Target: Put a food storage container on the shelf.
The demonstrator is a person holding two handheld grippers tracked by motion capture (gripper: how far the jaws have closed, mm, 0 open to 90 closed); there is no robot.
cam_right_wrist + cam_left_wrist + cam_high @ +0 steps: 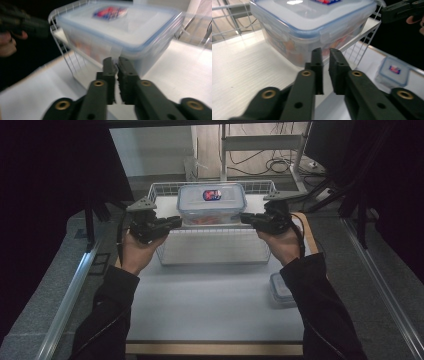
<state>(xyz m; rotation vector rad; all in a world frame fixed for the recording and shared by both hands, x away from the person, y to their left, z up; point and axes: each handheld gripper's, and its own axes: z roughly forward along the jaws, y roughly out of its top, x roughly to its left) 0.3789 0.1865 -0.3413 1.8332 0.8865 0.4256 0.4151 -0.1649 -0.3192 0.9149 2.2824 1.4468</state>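
1. Large container (212,204): a clear plastic box with a blue-edged snap lid, sitting in the far half of the white wire basket (215,247) on the table (210,305). Reddish contents show through its wall in the left gripper view.
2. Lid label (212,195): a red, blue and white sticker. Its writing is too small and blurred to read in any view.
3. Left gripper (176,221): jaws drawn nearly together, nothing between them. The tips sit at the container's left end wall, by a lid latch; contact cannot be confirmed.
4. Right gripper (246,218): jaws closed almost tip to tip, nothing between them, tips at the container's right end wall.
5. Small container (281,289): a lidded box on the table outside the basket, at the person's right. Its lid carries a similar label (394,69), unreadable.
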